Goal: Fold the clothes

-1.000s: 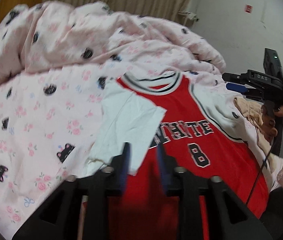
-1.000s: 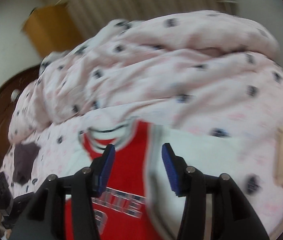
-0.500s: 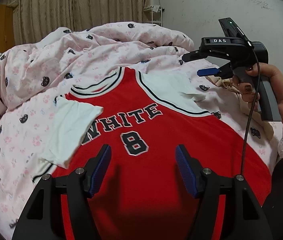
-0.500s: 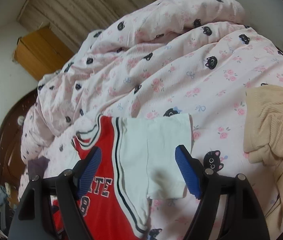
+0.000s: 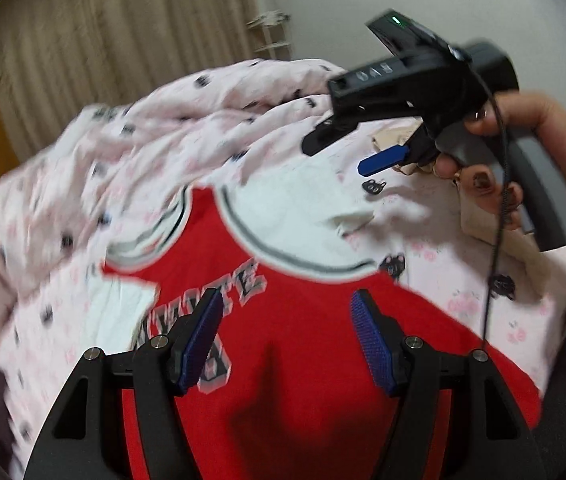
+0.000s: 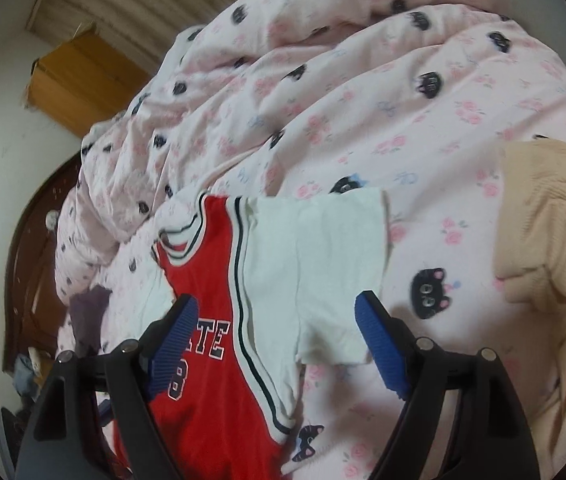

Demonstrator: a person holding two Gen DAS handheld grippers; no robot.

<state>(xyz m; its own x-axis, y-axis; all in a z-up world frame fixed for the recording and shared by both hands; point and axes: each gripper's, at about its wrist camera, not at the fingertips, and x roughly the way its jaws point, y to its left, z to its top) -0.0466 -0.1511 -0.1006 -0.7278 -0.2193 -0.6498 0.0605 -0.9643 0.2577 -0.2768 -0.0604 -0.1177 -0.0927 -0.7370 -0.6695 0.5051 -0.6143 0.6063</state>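
Note:
A red jersey with white sleeves lies face up on the bed, lettering and an 8 on its chest. Its left sleeve is folded in onto the red. The other white sleeve lies spread flat on the bedding. My left gripper hovers over the chest, open and holding nothing. My right gripper hangs above the spread sleeve with its jaws opening, and no cloth is pinched between the pads. In the left wrist view a hand holds that right gripper over the bed's right side.
A rumpled pink duvet with cat and flower prints is piled behind the jersey. A beige knitted garment lies to the right of the sleeve. A dark purple cloth sits at the left, with a wooden cabinet and curtains beyond.
My left gripper let go of the folded left sleeve, opened and swung right over the chest. My right gripper's jaws spread wider and it settled over the right sleeve.

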